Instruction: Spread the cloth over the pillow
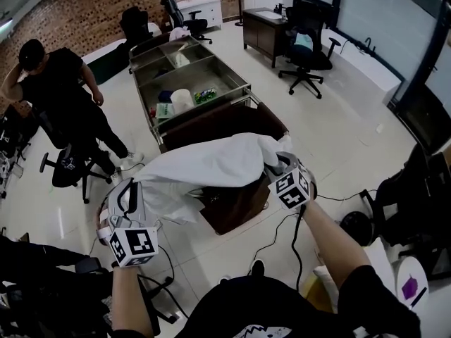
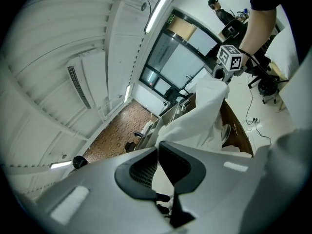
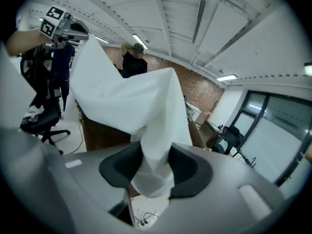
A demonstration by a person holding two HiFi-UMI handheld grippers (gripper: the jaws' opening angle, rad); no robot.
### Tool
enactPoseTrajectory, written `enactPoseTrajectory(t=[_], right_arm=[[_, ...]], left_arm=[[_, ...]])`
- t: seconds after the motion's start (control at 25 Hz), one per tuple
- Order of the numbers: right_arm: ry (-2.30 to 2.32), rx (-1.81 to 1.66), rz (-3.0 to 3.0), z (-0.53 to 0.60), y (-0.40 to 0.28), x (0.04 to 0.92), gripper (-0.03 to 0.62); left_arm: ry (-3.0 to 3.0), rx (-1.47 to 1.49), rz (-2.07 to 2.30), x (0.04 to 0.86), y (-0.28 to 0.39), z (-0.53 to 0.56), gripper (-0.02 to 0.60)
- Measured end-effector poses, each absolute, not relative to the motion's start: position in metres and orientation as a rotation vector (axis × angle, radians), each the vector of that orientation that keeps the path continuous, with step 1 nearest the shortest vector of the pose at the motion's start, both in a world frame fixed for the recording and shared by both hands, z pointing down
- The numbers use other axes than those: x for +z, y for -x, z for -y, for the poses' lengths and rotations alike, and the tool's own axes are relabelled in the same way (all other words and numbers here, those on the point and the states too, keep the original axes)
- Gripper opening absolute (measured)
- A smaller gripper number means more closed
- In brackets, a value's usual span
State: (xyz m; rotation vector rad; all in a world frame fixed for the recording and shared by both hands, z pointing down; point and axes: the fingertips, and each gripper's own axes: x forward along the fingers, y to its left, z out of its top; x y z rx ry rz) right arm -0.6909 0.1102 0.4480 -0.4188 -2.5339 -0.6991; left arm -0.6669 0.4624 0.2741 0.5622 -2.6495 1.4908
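Jaws of the left gripper (image 2: 158,152) pinch an edge of the smooth white cloth (image 1: 211,162), while those of the right gripper (image 3: 155,156) stand apart around its bunched fold.

Head view looks down; gripper views share the cloth (image 3: 122,96).

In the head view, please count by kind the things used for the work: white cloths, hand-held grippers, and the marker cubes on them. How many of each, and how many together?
White cloth: 1
Hand-held grippers: 2, the left hand-held gripper and the right hand-held gripper
Marker cubes: 2, one on the left gripper, one on the right gripper
Total: 5
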Motion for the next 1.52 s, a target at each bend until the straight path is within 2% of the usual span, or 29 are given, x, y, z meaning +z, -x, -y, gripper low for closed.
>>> enactPoseTrajectory(t=[0.12, 0.2, 0.56, 0.88, 1.16, 1.52], right_arm=[[0.434, -0.713, 2.575, -0.116, 0.686, 0.436, 0.059], [0.443, -0.706, 2.604, -0.118, 0.682, 0.424, 0.029], [0.438, -0.725, 2.797, -0.112, 0.665, 0.336, 0.02], [0.256, -0.735, 2.921, -0.117, 0.623, 0.276, 0.018], [-0.04, -0.739, 2.984, -0.129, 0.546, 0.236, 0.018], [-0.361, -0.725, 2.925, -0.13, 0.424, 0.218, 0.018]], left_arm=[[-0.55, 1.491, 2.66, 0.27, 0.668, -0.46, 0.005], [-0.552, 1.475, 2.676, 0.264, 0.666, -0.455, 0.005], [-0.507, 1.488, 2.818, 0.211, 0.654, -0.441, 0.005], [-0.737, 1.613, 2.946, 0.163, 0.628, -0.411, 0.005], [-1.208, 1.662, 2.993, 0.16, 0.586, -0.388, 0.005], [-1.7, 1.533, 3.006, 0.153, 0.525, -0.349, 0.005]])
